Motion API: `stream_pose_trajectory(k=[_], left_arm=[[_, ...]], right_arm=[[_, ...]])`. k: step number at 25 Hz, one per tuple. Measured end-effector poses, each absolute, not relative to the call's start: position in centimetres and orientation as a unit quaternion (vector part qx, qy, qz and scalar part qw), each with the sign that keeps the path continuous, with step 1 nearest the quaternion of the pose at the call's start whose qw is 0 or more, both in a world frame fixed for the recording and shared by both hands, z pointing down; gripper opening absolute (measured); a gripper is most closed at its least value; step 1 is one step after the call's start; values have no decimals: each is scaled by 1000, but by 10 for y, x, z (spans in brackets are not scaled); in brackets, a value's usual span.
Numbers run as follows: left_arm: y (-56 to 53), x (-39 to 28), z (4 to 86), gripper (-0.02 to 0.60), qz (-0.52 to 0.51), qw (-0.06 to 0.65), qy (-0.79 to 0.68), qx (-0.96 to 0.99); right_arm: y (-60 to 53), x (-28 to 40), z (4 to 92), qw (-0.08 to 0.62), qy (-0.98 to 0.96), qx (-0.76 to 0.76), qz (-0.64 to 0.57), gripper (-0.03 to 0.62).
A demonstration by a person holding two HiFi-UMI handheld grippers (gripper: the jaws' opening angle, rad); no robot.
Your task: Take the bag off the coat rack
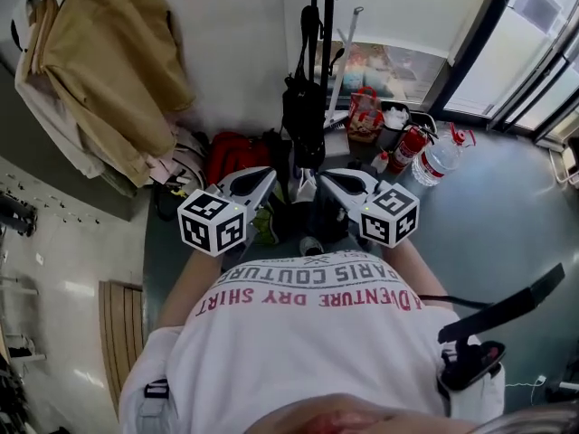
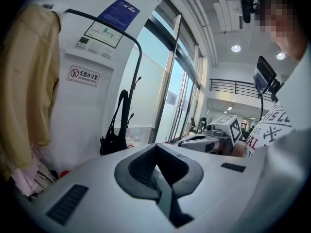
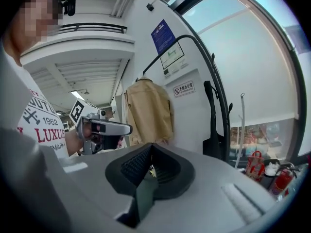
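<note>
White plastic left tongs (image 1: 268, 177) and right tongs (image 1: 328, 177) sit side by side at frame centre, both pressed together, empty. One black fabric bag (image 1: 302, 116) hangs on one black metal coat rack (image 1: 321, 25), upper centre.

Clear air ahead up to the black bag (image 1: 301, 116) — beige coat (image 1: 109, 61) crowds left, water bottle (image 1: 439, 161) right.
</note>
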State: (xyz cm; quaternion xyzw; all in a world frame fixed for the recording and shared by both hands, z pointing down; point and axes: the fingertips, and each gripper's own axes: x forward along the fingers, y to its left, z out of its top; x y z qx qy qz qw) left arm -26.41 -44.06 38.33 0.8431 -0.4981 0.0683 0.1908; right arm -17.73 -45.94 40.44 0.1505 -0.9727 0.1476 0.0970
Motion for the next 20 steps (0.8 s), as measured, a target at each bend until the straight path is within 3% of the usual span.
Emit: stream_pose_trajectory(k=[20], left_arm=[[-588, -306, 416, 2, 61, 218, -516, 826]], right_arm=[[-639, -212, 430, 108, -971, 153, 151, 3]])
